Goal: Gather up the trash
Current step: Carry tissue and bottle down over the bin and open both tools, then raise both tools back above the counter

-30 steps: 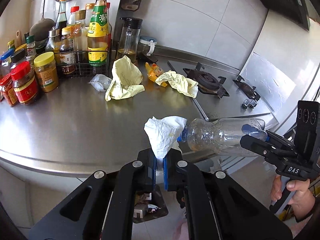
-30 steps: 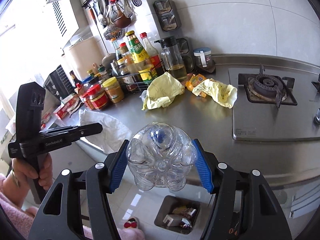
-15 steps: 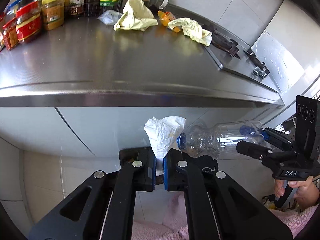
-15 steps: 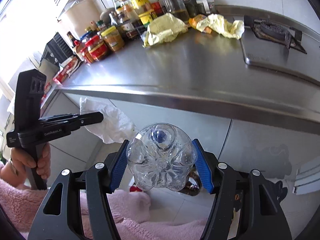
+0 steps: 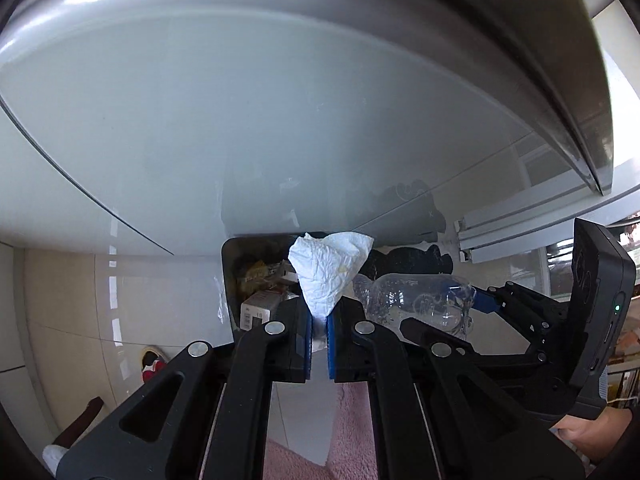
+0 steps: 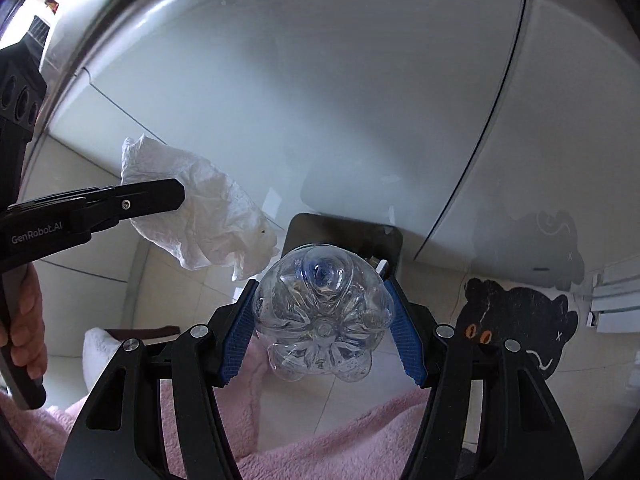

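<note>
Pale cabinet fronts [image 5: 280, 120] loom behind; the dark open trash bin [image 6: 344, 228] lies just beyond both tongs: left tongs [image 5: 319, 344] pinch crumpled white tissue [image 5: 328, 272], right tongs [image 6: 320, 336] clamp the clear plastic bottle [image 6: 320, 312] lengthwise, nearer.

The tissue [image 5: 326, 276] and left tool [image 5: 319, 344] cover much of the bin [image 5: 234, 276], and its contents are too jumbled to name. In the right view the bottle [image 6: 322, 312] hides most of the bin, and its cap end is out of sight

light: bright daylight, upper corners | glare: cabinet front [image 5: 280, 120] streaks | edges: fisheye-curved, dark vignette | focus: sharp
</note>
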